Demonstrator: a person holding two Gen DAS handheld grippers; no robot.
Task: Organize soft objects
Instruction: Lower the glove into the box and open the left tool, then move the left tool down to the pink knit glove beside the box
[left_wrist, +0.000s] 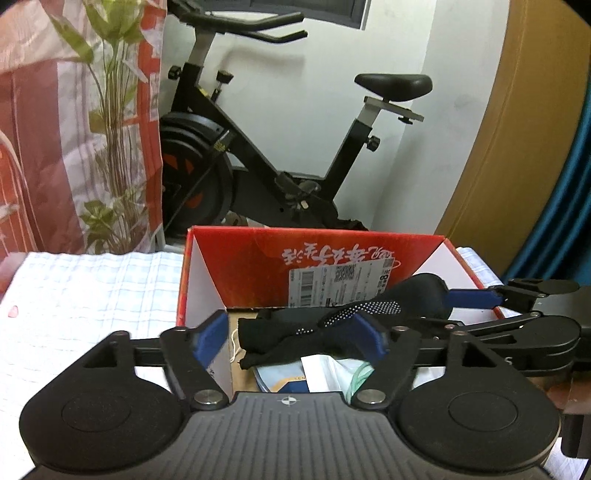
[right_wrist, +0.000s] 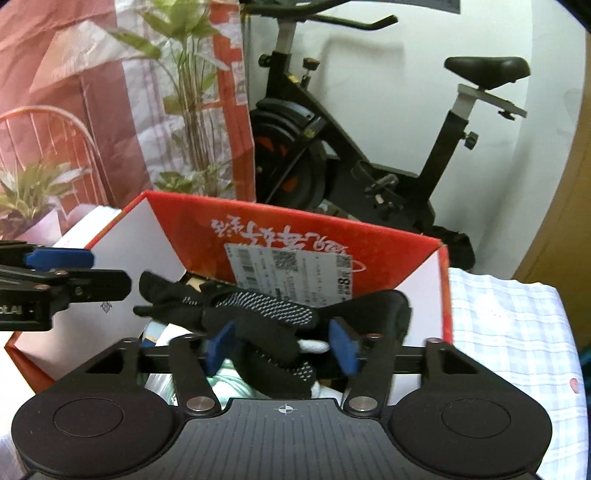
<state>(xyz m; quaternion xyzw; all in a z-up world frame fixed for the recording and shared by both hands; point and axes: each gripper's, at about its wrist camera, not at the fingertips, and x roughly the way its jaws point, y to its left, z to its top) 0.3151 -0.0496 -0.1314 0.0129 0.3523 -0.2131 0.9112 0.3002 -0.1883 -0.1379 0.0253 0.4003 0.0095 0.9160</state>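
Inside the red cardboard box (left_wrist: 255, 254), a black sock with white grip dots (left_wrist: 354, 312) lay draped over the other contents, among them a white plastic packet (left_wrist: 321, 373) and a blue-and-white item (left_wrist: 280, 380). Both grippers hovered over the box's open top. The left gripper (left_wrist: 291, 341) had its blue-padded jaws spread wide, one pad near the box's white inner wall and the other beside the sock, neither pressing on the fabric. The right gripper (right_wrist: 282, 345) likewise stood open; the sock (right_wrist: 266, 314) passed between its pads, but they did not clamp it. Seen from the right wrist camera, the left gripper's fingers reached in from the left edge. The box carried a shipping label (right_wrist: 291, 273) on its far inner wall and sat on a white checked cloth (left_wrist: 92, 291). Behind it stood a black exercise bike (left_wrist: 280, 155) against a white wall, with a floral red-and-white curtain (left_wrist: 74, 129) to the left.
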